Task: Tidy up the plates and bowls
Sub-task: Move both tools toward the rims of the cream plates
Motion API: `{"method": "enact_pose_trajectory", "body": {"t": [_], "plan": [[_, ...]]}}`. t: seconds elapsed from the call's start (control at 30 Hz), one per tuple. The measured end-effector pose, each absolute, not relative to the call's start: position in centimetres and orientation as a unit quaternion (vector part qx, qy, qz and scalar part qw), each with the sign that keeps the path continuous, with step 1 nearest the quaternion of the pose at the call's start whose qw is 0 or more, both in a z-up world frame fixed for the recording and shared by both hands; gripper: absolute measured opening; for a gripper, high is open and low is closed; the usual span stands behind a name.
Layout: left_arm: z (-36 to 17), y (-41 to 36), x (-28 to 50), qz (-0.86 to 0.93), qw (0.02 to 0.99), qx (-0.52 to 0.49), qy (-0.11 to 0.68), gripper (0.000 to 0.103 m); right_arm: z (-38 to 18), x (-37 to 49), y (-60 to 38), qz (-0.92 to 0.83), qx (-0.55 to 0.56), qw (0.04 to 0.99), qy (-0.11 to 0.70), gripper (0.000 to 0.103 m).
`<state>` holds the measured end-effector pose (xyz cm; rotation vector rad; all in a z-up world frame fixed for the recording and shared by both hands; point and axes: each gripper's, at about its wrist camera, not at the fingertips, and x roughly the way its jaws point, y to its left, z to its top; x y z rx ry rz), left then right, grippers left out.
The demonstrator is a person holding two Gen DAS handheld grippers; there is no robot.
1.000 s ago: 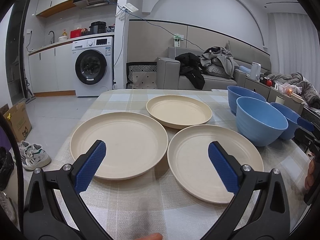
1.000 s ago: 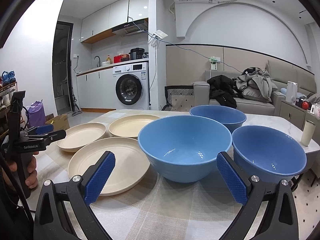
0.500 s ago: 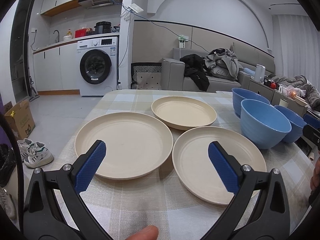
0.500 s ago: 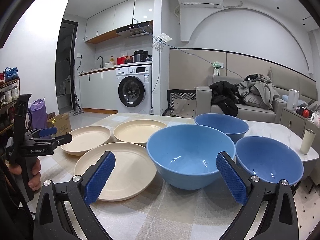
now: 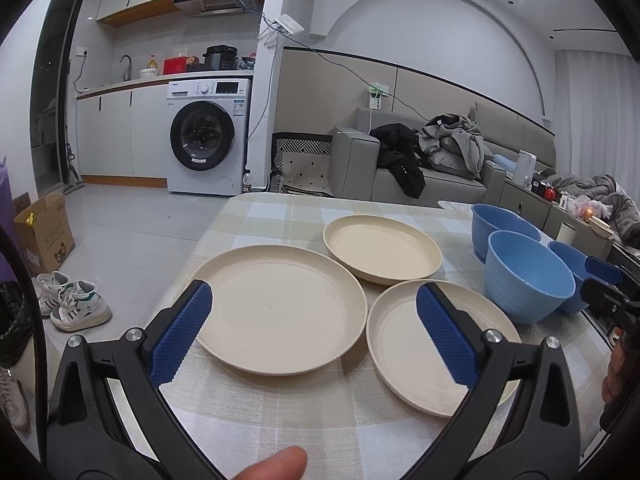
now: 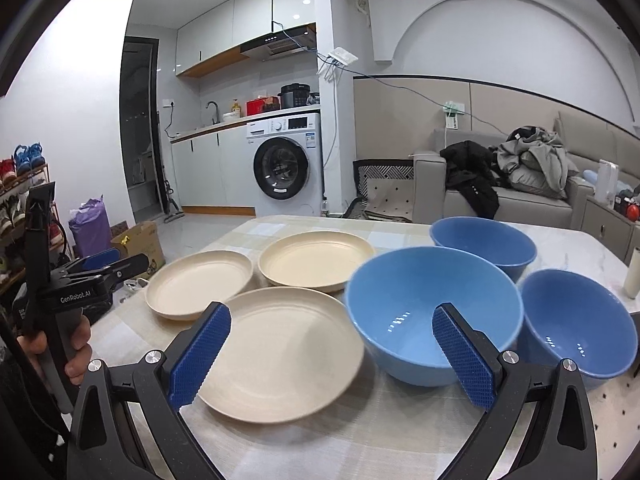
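On the checked worktop (image 5: 280, 400), the left gripper (image 5: 314, 334) hovers with fingers spread wide and empty, above the left plate (image 5: 280, 312) and near plate (image 5: 404, 356). The right gripper (image 6: 330, 354), equally wide and empty, frames the near plate (image 6: 280, 348) and the front blue bowl (image 6: 416, 312).
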<state>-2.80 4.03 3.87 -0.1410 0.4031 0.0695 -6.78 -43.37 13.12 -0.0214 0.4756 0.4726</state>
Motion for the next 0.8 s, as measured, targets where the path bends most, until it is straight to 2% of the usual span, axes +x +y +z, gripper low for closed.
{"method": "enact_pose_trajectory", "body": {"t": [0.47, 0.8], "plan": [[7.2, 8.8, -3.6, 0.052, 0.961, -0.103, 0.253, 0.102, 15.9, -4.3, -36.4, 0.282, -0.03, 0.922, 0.264, 0.103], [7.9, 11.7, -2.1, 0.077, 0.95, -0.105, 0.283, 0.102, 17.2, -1.7, -33.2, 0.32, 0.006, 0.907, 0.275, 0.103]]}}
